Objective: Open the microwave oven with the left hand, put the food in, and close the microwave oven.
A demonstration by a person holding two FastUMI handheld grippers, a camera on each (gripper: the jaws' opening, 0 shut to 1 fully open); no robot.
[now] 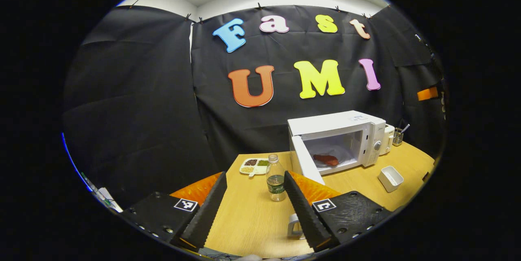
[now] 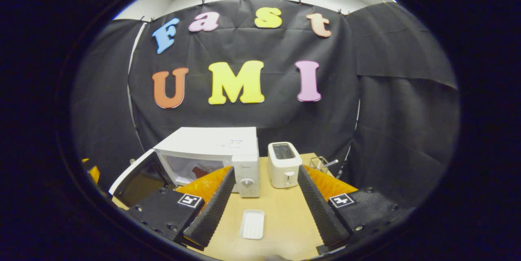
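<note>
The white microwave (image 1: 342,124) stands on the wooden table (image 1: 248,220) with its door (image 1: 303,163) swung open to the left. A reddish piece of food (image 1: 325,159) lies inside on the turntable. My left gripper (image 1: 254,179) is open and held back from the microwave, with nothing between its fingers. In the right gripper view the microwave (image 2: 215,143) is at centre left, its open door (image 2: 136,175) hanging toward me, and the red food (image 2: 200,171) shows inside. My right gripper (image 2: 266,173) is open and empty, well short of the microwave.
A clear plastic bottle (image 1: 276,181) stands between my left fingers farther off. A divided snack tray (image 1: 254,166) lies behind it. A white rectangular dish (image 1: 390,178) (image 2: 252,223) rests in front of the microwave. A white toaster (image 2: 284,164) and a utensil holder (image 2: 319,163) stand to its right.
</note>
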